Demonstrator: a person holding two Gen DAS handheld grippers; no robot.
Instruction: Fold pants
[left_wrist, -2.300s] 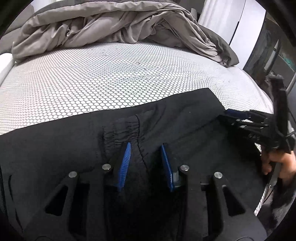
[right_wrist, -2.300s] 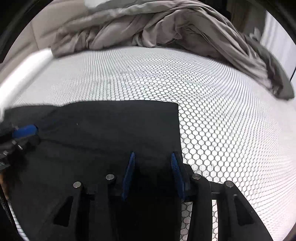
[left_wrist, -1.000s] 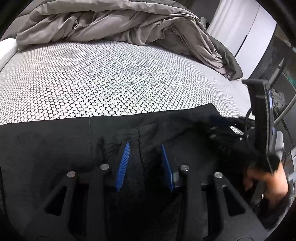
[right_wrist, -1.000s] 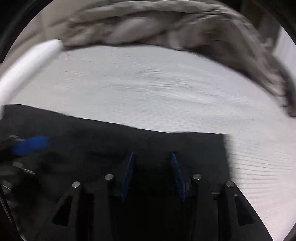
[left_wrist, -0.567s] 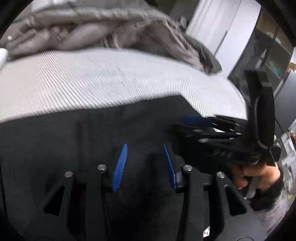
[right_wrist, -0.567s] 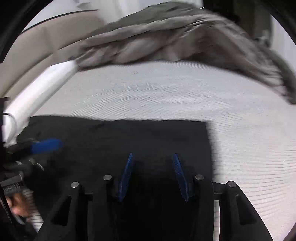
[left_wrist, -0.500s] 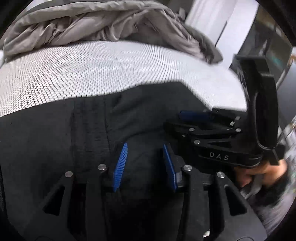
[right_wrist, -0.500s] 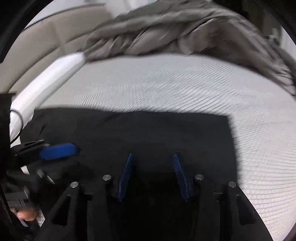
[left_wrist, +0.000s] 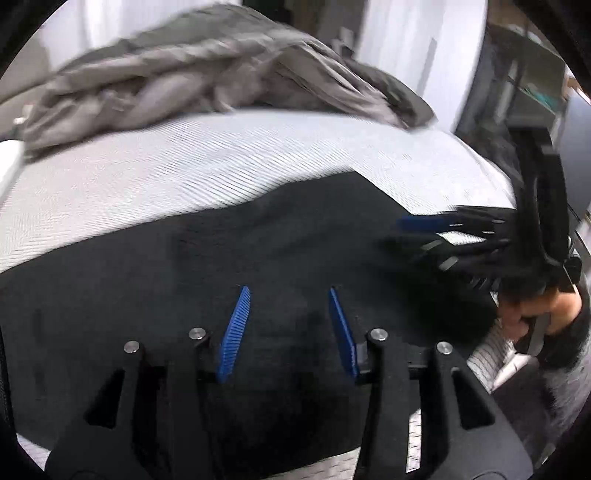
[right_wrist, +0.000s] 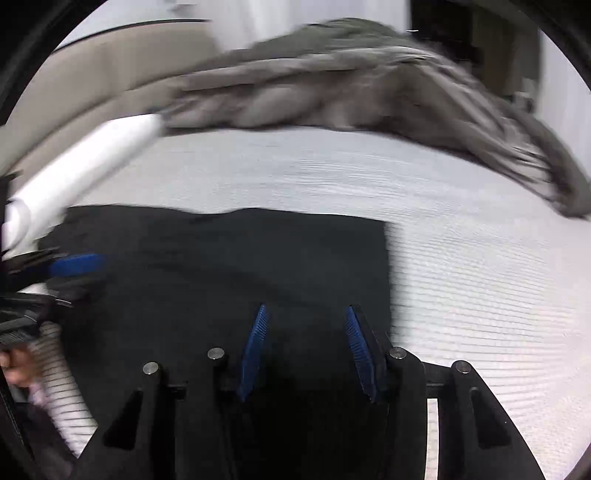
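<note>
Black pants (left_wrist: 229, 266) lie flat as a folded rectangle on the white patterned bed; they also show in the right wrist view (right_wrist: 240, 266). My left gripper (left_wrist: 288, 299) hovers over the near part of the pants with its blue pads apart and nothing between them. My right gripper (right_wrist: 306, 317) is open and empty above the pants near their right edge. In the left wrist view the right gripper (left_wrist: 436, 236) appears at the pants' right end. In the right wrist view the left gripper (right_wrist: 70, 273) appears at their left end.
A crumpled grey duvet (left_wrist: 207, 77) lies across the far side of the bed (left_wrist: 184, 173); it also shows in the right wrist view (right_wrist: 351, 81). A white rolled pillow (right_wrist: 85, 162) lies at the bed's left. Furniture stands past the bed's right edge (left_wrist: 535, 96).
Both grippers have lifted and pulled back from the pants. The right gripper has moved away to the pants' right end. The view is blurred by motion.
</note>
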